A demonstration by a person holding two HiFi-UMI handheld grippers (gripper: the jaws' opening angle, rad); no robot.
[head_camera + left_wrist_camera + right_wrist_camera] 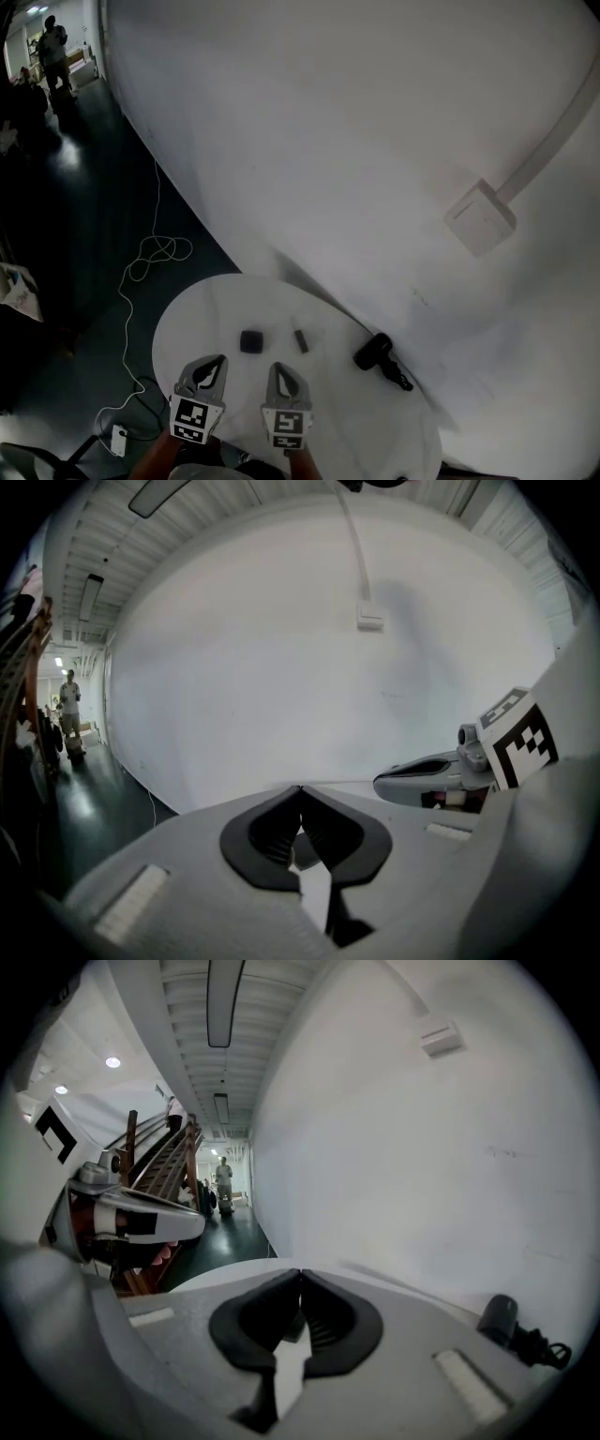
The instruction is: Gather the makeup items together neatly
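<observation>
A round white table (202, 314) carries three dark items. A small black square case (250, 341) lies left of centre, and a short dark stick (301, 340) lies beside it to the right. A black cylindrical item with a cord (375, 352) lies further right near the wall, and it also shows as the black corded item (507, 1320) in the right gripper view. My left gripper (218, 360) hovers just short of the square case, tips together and empty. My right gripper (278, 367) hangs beside it, short of the stick, also shut on nothing. The left jaws (300, 789) and right jaws (300, 1272) meet at their tips.
A white curved wall (356, 141) rises right behind the table, with a junction box (479, 217) and conduit on it. A white cable (155, 251) trails over the dark floor at the left to a small adapter (120, 438). A person (52, 47) stands far off.
</observation>
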